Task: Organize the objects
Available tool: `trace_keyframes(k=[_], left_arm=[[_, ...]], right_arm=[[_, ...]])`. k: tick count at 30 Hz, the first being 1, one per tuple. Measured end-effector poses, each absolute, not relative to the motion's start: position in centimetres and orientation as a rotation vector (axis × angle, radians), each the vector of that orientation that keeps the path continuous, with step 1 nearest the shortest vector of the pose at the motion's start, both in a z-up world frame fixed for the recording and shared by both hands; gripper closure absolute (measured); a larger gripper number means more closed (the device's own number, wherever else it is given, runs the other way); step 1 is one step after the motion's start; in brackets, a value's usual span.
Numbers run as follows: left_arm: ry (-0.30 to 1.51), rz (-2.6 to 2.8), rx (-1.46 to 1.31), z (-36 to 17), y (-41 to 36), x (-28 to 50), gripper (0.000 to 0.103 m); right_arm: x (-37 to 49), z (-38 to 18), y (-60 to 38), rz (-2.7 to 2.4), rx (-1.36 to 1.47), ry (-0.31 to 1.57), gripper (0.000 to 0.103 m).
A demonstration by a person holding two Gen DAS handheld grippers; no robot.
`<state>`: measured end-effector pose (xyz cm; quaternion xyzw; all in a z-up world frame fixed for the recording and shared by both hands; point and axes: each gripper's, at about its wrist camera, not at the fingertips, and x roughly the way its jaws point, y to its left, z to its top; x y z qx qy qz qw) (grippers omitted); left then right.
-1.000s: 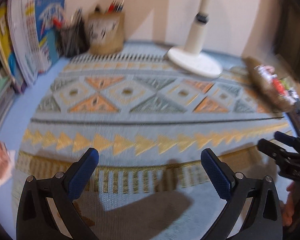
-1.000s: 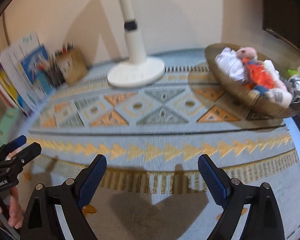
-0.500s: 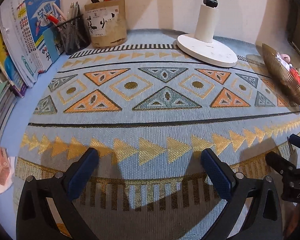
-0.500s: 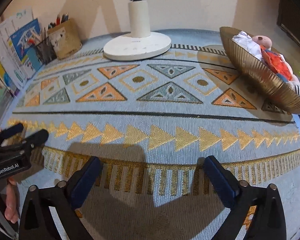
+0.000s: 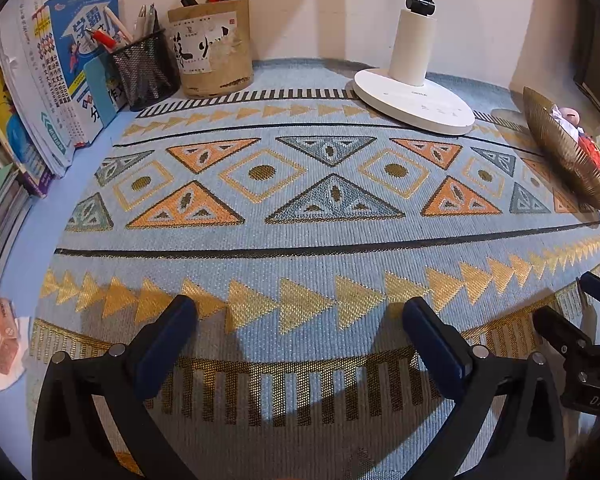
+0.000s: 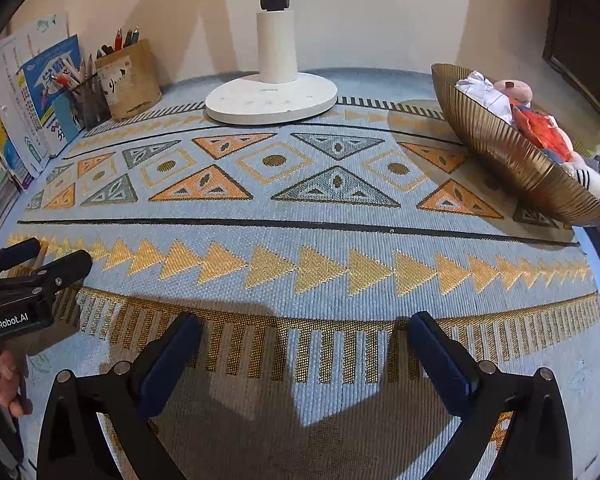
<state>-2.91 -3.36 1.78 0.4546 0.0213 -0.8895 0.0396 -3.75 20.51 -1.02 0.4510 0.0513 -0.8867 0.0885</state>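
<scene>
Left wrist view sharpening after blur: left gripper (image 5: 298, 326) hanging released, empty, nearer woven mat (image 5: 300, 232) than second ago. Right gripper (image 6: 304, 344) likewise spread, holding nothing. Gold bowl (image 6: 500, 152) holding toys sitting far right; approach beginning, nothing grasped.

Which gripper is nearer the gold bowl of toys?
Right. The right gripper has the gold bowl ahead to its right. The left gripper sits farther left, the bowl at its view's far right edge. Both are open and empty.
</scene>
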Motion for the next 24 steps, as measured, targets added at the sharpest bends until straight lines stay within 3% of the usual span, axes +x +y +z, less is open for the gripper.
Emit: trace_keyframes(k=[24], left_arm=[[0.065,-2.727,1.394,1.89,-3.37,-3.03,0.000]], right_arm=[[-3.73,-0.93,20.51,-2.637,1.341,0.154,0.000]])
